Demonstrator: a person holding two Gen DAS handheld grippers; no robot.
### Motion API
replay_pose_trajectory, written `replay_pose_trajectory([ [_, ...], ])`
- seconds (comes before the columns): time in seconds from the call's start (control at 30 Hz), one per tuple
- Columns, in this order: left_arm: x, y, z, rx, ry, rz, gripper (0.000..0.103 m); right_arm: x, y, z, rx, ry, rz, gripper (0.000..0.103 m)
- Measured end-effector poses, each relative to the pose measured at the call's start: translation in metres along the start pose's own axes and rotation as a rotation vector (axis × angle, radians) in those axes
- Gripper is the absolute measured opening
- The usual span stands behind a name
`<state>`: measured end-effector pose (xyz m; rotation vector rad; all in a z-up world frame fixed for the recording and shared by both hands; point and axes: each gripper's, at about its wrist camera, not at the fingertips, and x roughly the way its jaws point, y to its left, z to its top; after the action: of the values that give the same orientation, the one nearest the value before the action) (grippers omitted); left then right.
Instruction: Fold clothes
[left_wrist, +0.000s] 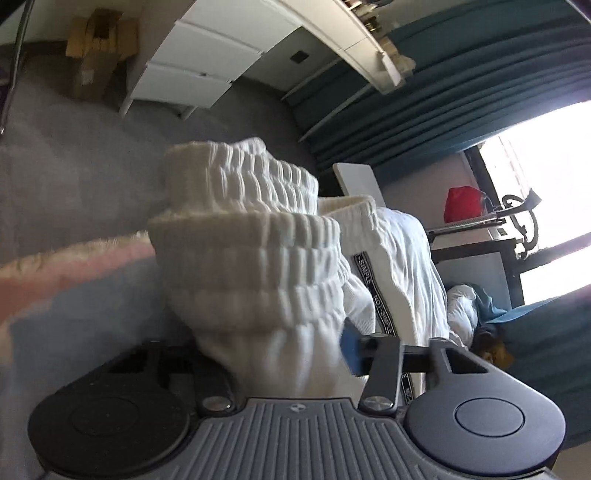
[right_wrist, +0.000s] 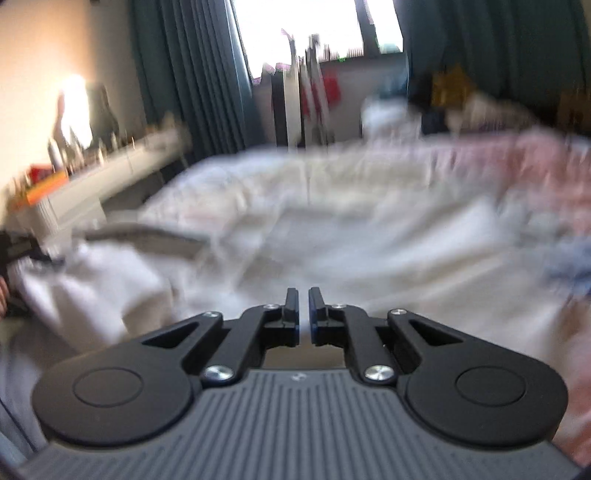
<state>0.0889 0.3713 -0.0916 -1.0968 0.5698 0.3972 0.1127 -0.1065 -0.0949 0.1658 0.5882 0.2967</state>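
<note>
Left hand-held gripper (left_wrist: 291, 354): clamped on the bunched elastic waistband of the white trousers (left_wrist: 258, 266), raised over the bed (right_wrist: 369, 240). Right hand-held gripper (right_wrist: 303, 314): fingers nearly together, nothing between them, above the bed.

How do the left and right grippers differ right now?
The left gripper is clamped on the white pants' ribbed waistband; the right gripper holds nothing. The left's fingers are spread by bunched fabric; the right's are nearly together, above the bed. Both are the same black two-finger design.
</note>
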Motion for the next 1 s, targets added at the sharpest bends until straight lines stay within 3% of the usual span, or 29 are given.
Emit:
replay_pose_trajectory([
  [0.03, -0.002, -0.002, 0.001, 0.027, -0.010, -0.012, 0.031, 0.012, -0.002, -0.004, 0.025, 0.056, 0.000, 0.008],
  [0.1, -0.010, -0.009, 0.002, 0.064, -0.029, -0.054, 0.021, 0.022, -0.003, -0.009, 0.028, 0.065, -0.007, 0.004],
  [0.23, -0.033, -0.053, -0.005, 0.205, -0.095, -0.120, 0.019, 0.011, -0.007, -0.001, 0.089, 0.047, -0.012, 0.007],
  [0.4, -0.084, -0.137, -0.050, 0.476, -0.257, -0.186, 0.019, -0.015, -0.022, 0.005, 0.172, 0.007, -0.021, 0.007],
  [0.47, -0.103, -0.174, -0.078, 0.560, -0.317, -0.221, 0.019, -0.029, -0.032, 0.011, 0.213, -0.014, -0.071, 0.007],
  [0.6, -0.128, -0.245, -0.158, 0.771, -0.419, -0.293, 0.020, -0.069, -0.056, 0.026, 0.256, -0.122, -0.105, 0.008],
  [0.77, -0.100, -0.318, -0.283, 1.031, -0.487, -0.367, 0.021, -0.116, -0.105, 0.043, 0.379, -0.243, -0.109, 0.008],
  [0.87, -0.079, -0.320, -0.368, 1.215, -0.457, -0.391, 0.022, -0.126, -0.143, 0.047, 0.464, -0.250, -0.080, 0.008],
  [1.0, -0.033, -0.293, -0.481, 1.550, -0.324, -0.368, 0.023, -0.131, -0.192, 0.040, 0.604, -0.243, -0.022, 0.009],
])
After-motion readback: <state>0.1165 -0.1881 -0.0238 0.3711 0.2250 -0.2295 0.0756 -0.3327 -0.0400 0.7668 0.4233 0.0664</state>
